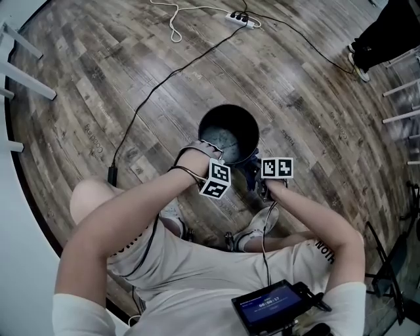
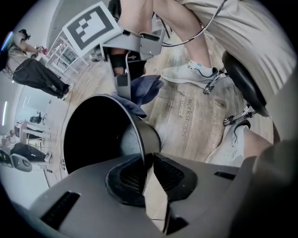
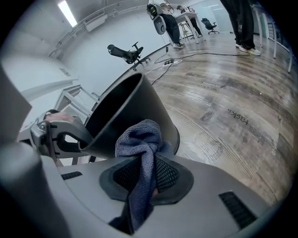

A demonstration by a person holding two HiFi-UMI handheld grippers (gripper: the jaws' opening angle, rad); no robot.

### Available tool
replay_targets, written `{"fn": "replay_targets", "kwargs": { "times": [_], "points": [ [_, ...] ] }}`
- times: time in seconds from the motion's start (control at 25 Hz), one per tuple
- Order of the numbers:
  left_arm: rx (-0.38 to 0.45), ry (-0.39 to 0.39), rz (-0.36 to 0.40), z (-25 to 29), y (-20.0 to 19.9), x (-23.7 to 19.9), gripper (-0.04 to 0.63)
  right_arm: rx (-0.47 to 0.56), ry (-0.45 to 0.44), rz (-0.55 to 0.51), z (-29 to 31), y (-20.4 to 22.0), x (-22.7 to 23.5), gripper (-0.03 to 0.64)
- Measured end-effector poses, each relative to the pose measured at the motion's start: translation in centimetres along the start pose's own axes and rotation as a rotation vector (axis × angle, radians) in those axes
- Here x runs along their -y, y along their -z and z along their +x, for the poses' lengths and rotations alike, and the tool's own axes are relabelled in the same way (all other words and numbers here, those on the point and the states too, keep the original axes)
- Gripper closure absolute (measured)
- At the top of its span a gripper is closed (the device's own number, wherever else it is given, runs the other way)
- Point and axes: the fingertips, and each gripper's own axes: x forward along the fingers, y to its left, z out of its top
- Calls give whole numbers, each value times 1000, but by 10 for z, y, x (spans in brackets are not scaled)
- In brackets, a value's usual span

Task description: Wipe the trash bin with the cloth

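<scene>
Grey-brown wood-plank floor (image 1: 131, 79) bearing faint printed lettering. A white power strip (image 1: 237, 18) lies at the far side of the floor. From the strip a black cable (image 1: 146, 98) runs back toward the viewer, and a white cord (image 1: 172, 29) loops just left of it. White furniture legs (image 1: 26, 80) stand well left of the strip, further white legs (image 1: 401, 86) well right. Pale walls (image 3: 93, 51); one ceiling strip light (image 3: 68, 13), lit.

The wooden floor (image 2: 200, 139) carries the printed words "workshops" and, elsewhere, "tasks".
</scene>
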Motion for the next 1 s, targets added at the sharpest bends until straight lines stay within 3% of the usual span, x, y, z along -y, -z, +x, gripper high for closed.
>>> {"fn": "replay_targets", "kwargs": {
  "times": [0.2,0.6,0.72,0.88,1.0],
  "points": [
    [-9,7,12,3,-1,0,536,-38,41,1,45,21,28,551],
    [-21,15,28,8,-4,1,537,-48,108,130,126,62,87,551],
    [-10,6,16,7,-4,-2,535,-74,124,175,120,63,88,551],
    [32,33,-21,3,-5,1,531,-122,103,102,86,55,64,551],
    [33,47,-14,1,0,4,465,-120,90,86,46,46,51,551]
  ]
}}
